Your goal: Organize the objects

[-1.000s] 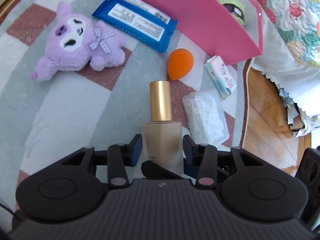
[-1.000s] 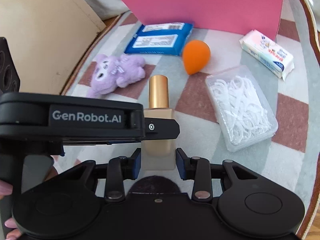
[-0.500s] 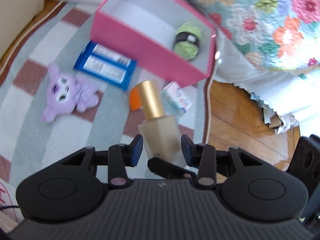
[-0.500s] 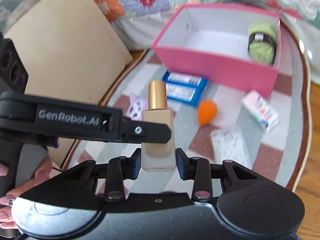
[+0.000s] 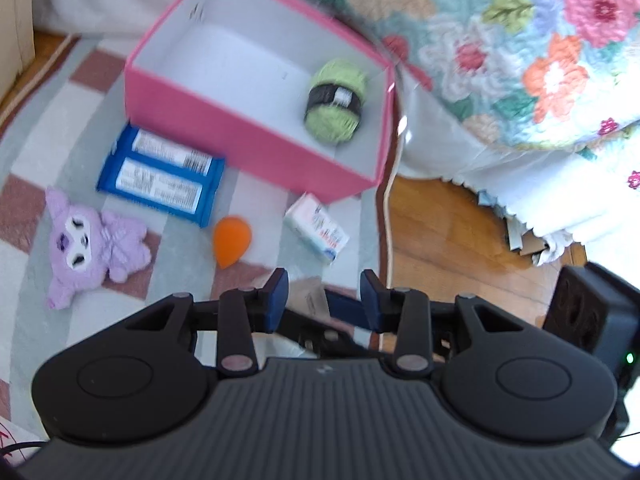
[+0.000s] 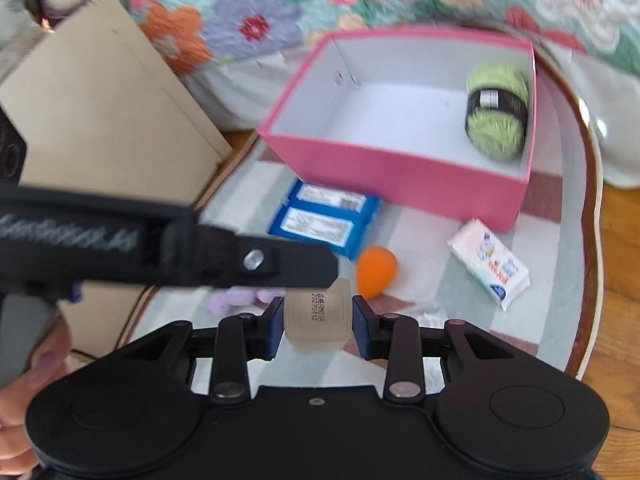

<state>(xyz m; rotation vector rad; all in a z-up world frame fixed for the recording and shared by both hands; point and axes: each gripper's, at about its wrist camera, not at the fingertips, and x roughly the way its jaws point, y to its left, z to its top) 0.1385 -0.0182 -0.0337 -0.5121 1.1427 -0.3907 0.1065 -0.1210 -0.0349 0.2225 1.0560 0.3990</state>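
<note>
Frosted beige foundation bottle (image 6: 318, 318), clamped base-up in the right gripper (image 6: 318, 322) jaws short of the pink cardboard box (image 6: 400, 168), seems mid-carry, so next comes lowering it beside the green yarn ball (image 6: 496, 120); left gripper (image 5: 323, 300) jaws apart, empty.

Right gripper (image 6: 318, 326) clamps frosted bottle (image 6: 318, 320) base-first

You have a checked rug (image 5: 60, 152) in grey, white and brick red over a glossy wooden floor (image 5: 448, 240), a floral quilt (image 5: 520, 40) hanging over white bed linen behind it, and a tan cardboard sheet (image 6: 100, 120) standing at the rug's edge in daylight.
</note>
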